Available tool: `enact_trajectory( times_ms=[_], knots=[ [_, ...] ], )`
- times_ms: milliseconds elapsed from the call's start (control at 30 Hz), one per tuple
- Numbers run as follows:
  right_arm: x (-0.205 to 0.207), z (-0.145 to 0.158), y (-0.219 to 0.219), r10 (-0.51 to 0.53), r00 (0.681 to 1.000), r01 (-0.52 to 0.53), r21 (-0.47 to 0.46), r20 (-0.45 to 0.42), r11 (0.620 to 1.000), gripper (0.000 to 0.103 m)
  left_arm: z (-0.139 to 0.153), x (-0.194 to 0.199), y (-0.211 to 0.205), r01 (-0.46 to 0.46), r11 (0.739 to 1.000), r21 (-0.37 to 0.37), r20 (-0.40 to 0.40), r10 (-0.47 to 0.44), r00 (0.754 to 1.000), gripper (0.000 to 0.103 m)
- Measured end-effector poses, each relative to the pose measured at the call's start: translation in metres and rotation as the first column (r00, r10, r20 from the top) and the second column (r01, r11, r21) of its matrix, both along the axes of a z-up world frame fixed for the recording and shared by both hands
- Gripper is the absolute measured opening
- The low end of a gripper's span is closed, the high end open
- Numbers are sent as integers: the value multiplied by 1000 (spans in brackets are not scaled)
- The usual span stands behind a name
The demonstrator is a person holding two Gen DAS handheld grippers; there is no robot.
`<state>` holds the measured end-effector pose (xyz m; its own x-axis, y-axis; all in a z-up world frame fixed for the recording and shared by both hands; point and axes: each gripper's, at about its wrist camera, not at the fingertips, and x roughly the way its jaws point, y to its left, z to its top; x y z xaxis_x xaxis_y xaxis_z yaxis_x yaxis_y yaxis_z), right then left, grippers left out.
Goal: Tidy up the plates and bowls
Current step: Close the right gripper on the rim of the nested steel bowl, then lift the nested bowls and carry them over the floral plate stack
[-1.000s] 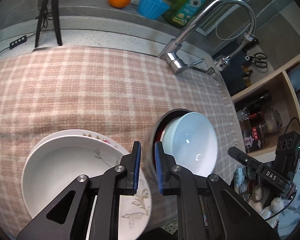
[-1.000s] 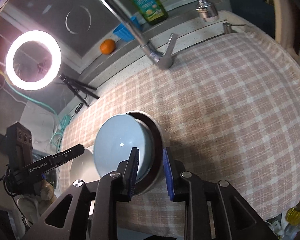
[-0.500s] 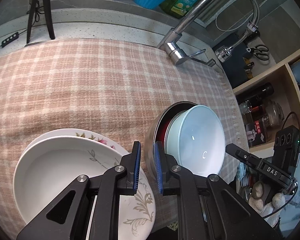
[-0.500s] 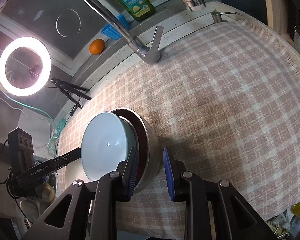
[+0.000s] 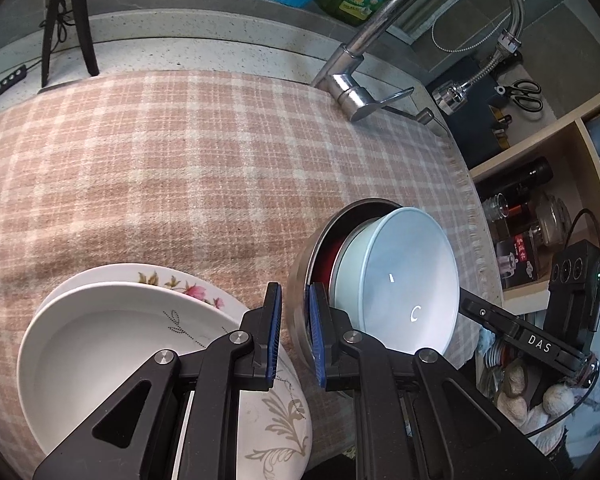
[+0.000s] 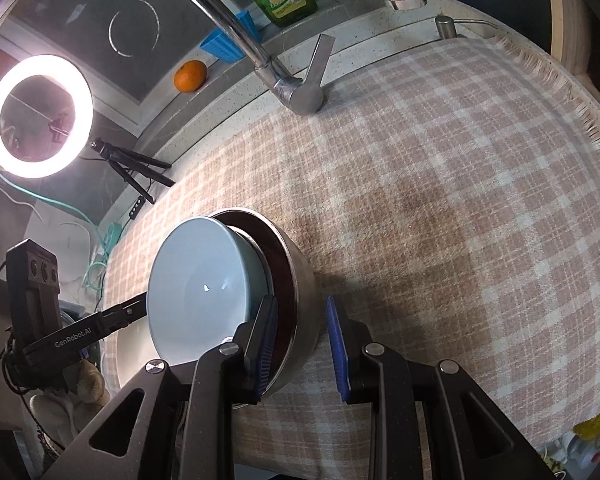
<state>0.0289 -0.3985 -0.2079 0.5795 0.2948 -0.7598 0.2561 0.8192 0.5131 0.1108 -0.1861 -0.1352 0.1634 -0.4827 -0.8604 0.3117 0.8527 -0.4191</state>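
Your left hand-held gripper (image 5: 294, 316) has its blue pads set on either side of the steel bowl (image 5: 300, 300) rim, one outside the wall and one inside, with a narrow gap left; whether they pinch the rim, you cannot tell. Your right hand-held gripper (image 6: 300, 328) straddles the opposite wall of the same steel bowl (image 6: 300, 280), its pads clearly apart and the outer one off the metal. Nested in the steel bowl is a red-lined bowl (image 5: 334, 260), and inside that sits a pale blue bowl (image 5: 404, 280), tilted. The stack stands on the plaid-covered table (image 5: 180, 168), near its right edge. Just to its left, two plates are piled: a white plate (image 5: 112, 344) resting on a floral plate (image 5: 188, 284). The faucet (image 5: 400, 32) stands at the back of the table.
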Motion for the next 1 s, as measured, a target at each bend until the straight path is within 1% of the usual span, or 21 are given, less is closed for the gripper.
enact_trajectory(
  times_ms=[133,300,367,500,633,867,933,1000],
  knots=[
    [3,-2,0,7,1000,-7,-5,-7,1000,23,-2,2,-2,2,1000,7,-9,-2,1000,12],
    [5,-1,0,12,1000,-12,-10,-14,1000,23,-4,1,-7,21,1000,21,-11,-21,1000,7],
    [6,-1,0,17,1000,-17,-10,-16,1000,23,-5,2,-8,24,999,23,-16,-24,1000,7],
    [7,-1,0,20,999,-20,-6,-26,1000,15,-7,4,-7,17,1000,18,-25,-17,1000,7],
    [6,-4,-3,14,999,-14,8,-38,1000,15,-7,4,-8,20,1000,21,-21,-19,1000,7],
    [11,-8,3,43,998,-43,0,-56,999,15,-8,5,-7,13,1000,20,-26,-13,1000,7],
    [11,-9,4,43,997,-43,2,-57,999,11,-8,5,-8,15,1000,25,-22,-14,1000,7],
    [12,-8,5,46,997,-46,-4,-57,999,11,-8,5,-9,12,999,30,-21,-12,1000,6]
  ],
)
